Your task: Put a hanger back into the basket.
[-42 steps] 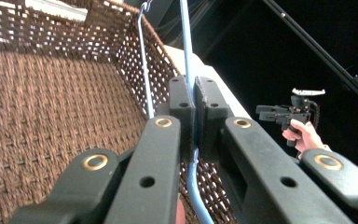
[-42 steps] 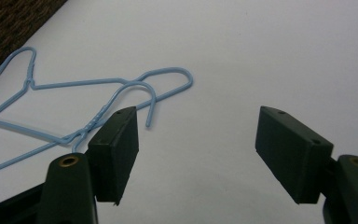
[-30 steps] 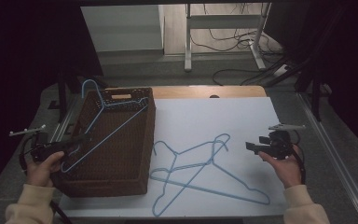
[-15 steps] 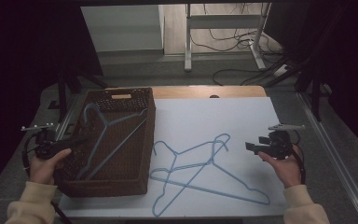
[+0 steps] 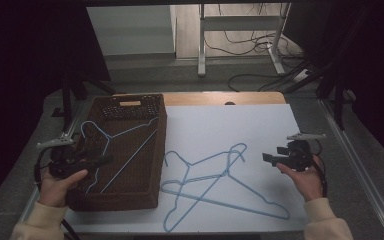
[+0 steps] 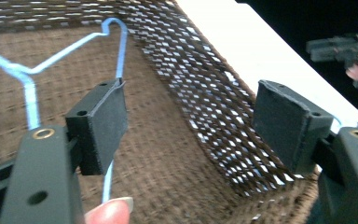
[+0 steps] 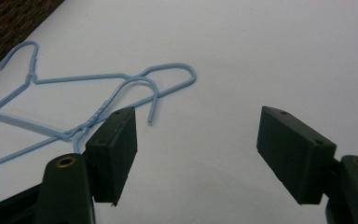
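Note:
A blue wire hanger (image 5: 129,161) lies inside the brown wicker basket (image 5: 162,165) at the table's left. My left gripper (image 5: 100,160) hovers over the basket's near left side; its jaws have just been opening and stand open. In the left gripper view, the hanger's wire (image 6: 121,51) runs under the left pad of that gripper (image 6: 191,107), with nothing between the pads. Two more blue hangers (image 5: 215,172) lie crossed on the white table top. To their right my right gripper (image 5: 267,158) is open and empty, and in its own view that gripper (image 7: 198,135) points at the hangers' hooks (image 7: 98,77).
The white table top (image 5: 280,115) has bare room behind and to the right of the hangers. The basket's woven wall (image 6: 205,93) rises close in front of the left gripper. Beyond the table stand a metal frame and floor cables (image 5: 250,75).
One second ago the left gripper held the hanger tilted up above the basket. It has let go, its jaws have opened, and the hanger now lies down in the basket. The right gripper has not moved.

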Motion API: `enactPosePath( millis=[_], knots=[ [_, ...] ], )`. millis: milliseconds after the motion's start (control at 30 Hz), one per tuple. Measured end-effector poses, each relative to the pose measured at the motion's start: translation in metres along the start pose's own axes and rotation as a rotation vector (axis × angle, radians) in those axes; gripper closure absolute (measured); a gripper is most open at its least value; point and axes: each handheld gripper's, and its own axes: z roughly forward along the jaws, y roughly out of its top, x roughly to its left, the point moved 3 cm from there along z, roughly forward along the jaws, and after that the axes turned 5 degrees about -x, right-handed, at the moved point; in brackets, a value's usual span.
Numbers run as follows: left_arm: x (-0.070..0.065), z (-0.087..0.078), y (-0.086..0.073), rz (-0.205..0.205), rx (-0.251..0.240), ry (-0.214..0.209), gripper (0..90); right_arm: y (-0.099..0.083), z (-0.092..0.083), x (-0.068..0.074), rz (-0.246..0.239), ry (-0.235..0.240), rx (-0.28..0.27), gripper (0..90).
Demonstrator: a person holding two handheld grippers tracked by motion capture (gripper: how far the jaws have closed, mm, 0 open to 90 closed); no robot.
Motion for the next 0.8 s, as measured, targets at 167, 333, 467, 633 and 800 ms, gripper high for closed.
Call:
enactPosePath(
  millis=[167, 333, 467, 633, 800],
  knots=[
    [-0.018, 0.017, -0.006, 0.050, 0.032, -0.010, 22.3, -0.003, -0.005, 0.005, -0.012, 0.022, -0.004, 27.5],
    [-0.032, 0.030, -0.009, 0.076, 0.049, -0.036, 22.0, -0.007, -0.011, 0.010, -0.036, 0.046, -0.003, 27.4],
    [-0.041, 0.039, -0.012, 0.093, 0.065, -0.055, 22.0, -0.010, -0.012, 0.018, -0.057, 0.064, 0.007, 27.3],
    [-0.053, 0.049, -0.017, 0.114, 0.085, -0.079, 22.1, -0.015, -0.015, 0.035, -0.093, 0.108, 0.024, 27.1],
    [-0.065, 0.054, -0.019, 0.134, 0.091, -0.101, 22.2, -0.019, -0.015, 0.046, -0.125, 0.124, 0.046, 27.1]
  ],
)
